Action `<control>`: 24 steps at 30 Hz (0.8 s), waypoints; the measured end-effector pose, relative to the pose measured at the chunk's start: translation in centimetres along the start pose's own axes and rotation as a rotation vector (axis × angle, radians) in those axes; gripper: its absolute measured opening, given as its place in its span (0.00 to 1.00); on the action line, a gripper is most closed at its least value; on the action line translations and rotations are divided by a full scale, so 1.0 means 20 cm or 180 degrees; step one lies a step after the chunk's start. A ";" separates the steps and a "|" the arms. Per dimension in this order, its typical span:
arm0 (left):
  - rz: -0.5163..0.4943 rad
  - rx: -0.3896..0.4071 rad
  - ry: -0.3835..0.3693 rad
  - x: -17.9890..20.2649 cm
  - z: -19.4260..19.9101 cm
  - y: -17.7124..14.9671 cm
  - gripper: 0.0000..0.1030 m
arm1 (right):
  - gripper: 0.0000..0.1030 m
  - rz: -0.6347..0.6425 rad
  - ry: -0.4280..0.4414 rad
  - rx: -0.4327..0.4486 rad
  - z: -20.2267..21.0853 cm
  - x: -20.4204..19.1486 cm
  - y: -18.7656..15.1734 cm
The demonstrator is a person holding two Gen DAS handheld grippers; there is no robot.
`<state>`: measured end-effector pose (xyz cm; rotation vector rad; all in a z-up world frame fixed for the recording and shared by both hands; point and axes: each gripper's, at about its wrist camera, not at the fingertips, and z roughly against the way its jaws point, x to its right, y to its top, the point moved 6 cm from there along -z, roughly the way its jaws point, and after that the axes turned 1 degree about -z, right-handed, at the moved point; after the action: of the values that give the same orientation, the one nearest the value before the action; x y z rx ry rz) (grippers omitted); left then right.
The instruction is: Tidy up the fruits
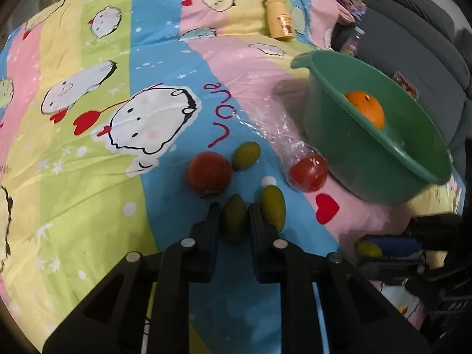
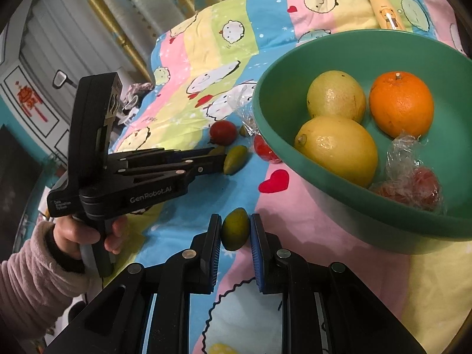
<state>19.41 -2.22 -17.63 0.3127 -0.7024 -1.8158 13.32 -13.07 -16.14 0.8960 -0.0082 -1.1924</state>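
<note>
My left gripper (image 1: 234, 210) is shut on a small green oval fruit (image 1: 234, 221) lying on the quilt. Another green fruit (image 1: 273, 211) lies just right of its finger, and a third (image 1: 246, 156) lies farther off beside a red tomato (image 1: 209, 175). A plastic-wrapped tomato (image 1: 308, 171) rests against the green bowl (image 1: 327, 124). My right gripper (image 2: 236, 221) is shut on a green fruit (image 2: 235, 229) just in front of the bowl (image 2: 354, 56). The bowl holds two yellow citrus fruits (image 2: 336, 147), an orange (image 2: 401, 103) and wrapped red tomatoes (image 2: 413, 185).
A striped cartoon quilt (image 1: 88, 147) covers the bed. A yellow bottle (image 1: 278, 17) lies at its far side. A grey padded seat (image 1: 413, 44) stands to the right behind the bowl. A hand in a pink sleeve (image 2: 38, 271) holds the left gripper's handle.
</note>
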 end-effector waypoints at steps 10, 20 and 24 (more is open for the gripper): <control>0.0355 0.0107 -0.0091 0.02 0.08 -0.06 0.17 | 0.21 -0.0001 0.0073 0.0039 0.03 0.00 0.00; 0.0660 0.0357 -0.0359 0.12 0.33 -0.13 0.17 | 0.21 0.0050 0.0210 0.0117 0.09 -0.07 0.02; 0.0676 0.0476 -0.0439 0.17 0.45 -0.12 0.17 | 0.21 0.0101 0.0293 0.0218 0.16 -0.12 0.05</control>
<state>11.55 -2.09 -11.69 0.2037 -0.9352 -1.5969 11.75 -13.01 -12.35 1.0067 0.0110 -1.1258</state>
